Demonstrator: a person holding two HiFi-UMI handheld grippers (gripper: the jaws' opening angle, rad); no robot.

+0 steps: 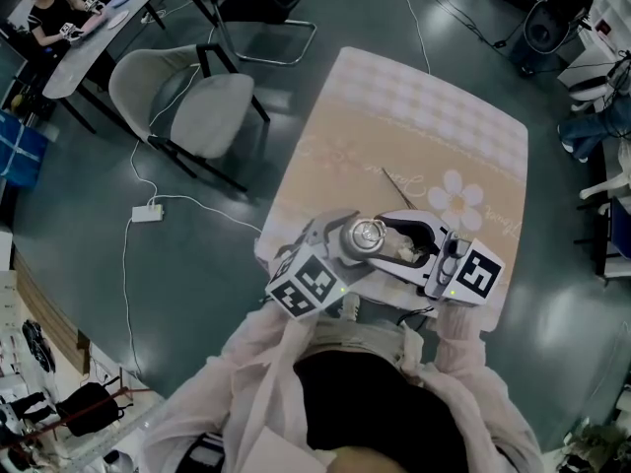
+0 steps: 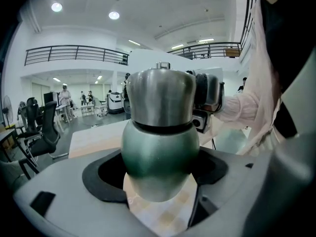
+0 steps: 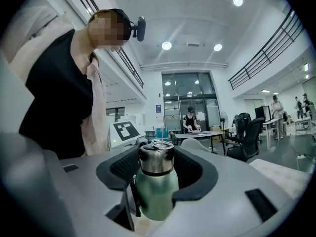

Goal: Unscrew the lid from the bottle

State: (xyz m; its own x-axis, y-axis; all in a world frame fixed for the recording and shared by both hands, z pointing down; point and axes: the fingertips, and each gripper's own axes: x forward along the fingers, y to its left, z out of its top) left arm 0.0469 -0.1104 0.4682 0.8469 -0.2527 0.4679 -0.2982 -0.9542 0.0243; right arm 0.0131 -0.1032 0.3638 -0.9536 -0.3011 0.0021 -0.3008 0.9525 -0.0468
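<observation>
Head view: one green rounded metal bottle [image 1: 363, 236] upright near 6 o'clock edge of one beige checked tablecloth [image 1: 414, 116], between two grippers

Left gripper view: left gripper [image 2: 160, 181] clenched on green body

Right gripper view: right gripper [image 3: 157, 174] clamped on one brushed steel lid [image 3: 156, 157], at 6 o'clock

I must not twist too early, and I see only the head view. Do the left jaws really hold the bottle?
Observer: Yes. The left gripper view shows the left gripper with its jaws pressed on the bottle at its green belly, below the lid.
Operator: And the right jaws?
Observer: In the right gripper view, the right gripper seems closed round the steel lid.
Operator: Does the bottle stand straight?
Observer: Yes, it is upright in both gripper views.
</observation>
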